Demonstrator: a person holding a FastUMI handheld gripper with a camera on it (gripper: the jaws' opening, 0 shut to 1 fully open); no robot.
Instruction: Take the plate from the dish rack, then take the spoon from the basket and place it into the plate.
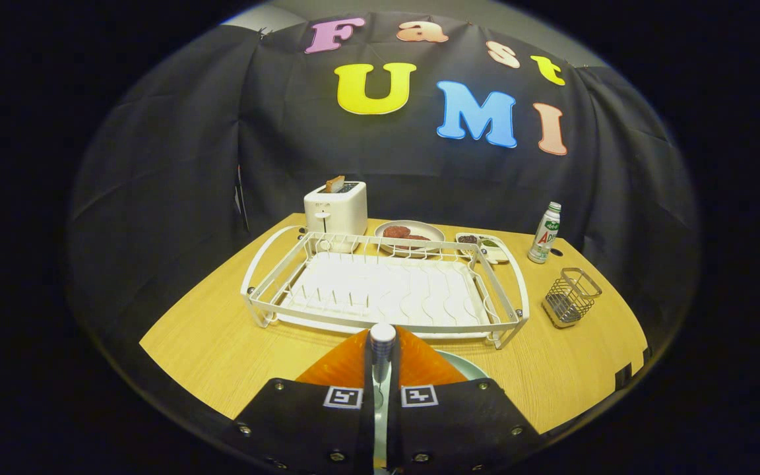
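Tongs [382,369] closed on the spoon [382,343]: both fingers press its handle, which stands up between them with the rounded handle end poking out ahead of the tips. Held upright like this, probably so the bowl end hangs below, ready to be lowered.

Plate [466,365], pale green, sits flat on the desk [221,349] directly under and just right of the tongs, mostly hidden by the fingers; only a curved rim shows. So the plate is out of the rack and the spoon hovers over it; release looks like the step in hand.

Just beyond: white dish rack [380,290], no dishes in it. To its right, apart from it, the wire basket [570,298].

Farther back: toaster [336,208] with a slice of toast up, a plate of food [410,236], a small dish [482,245], a bottle [545,232].
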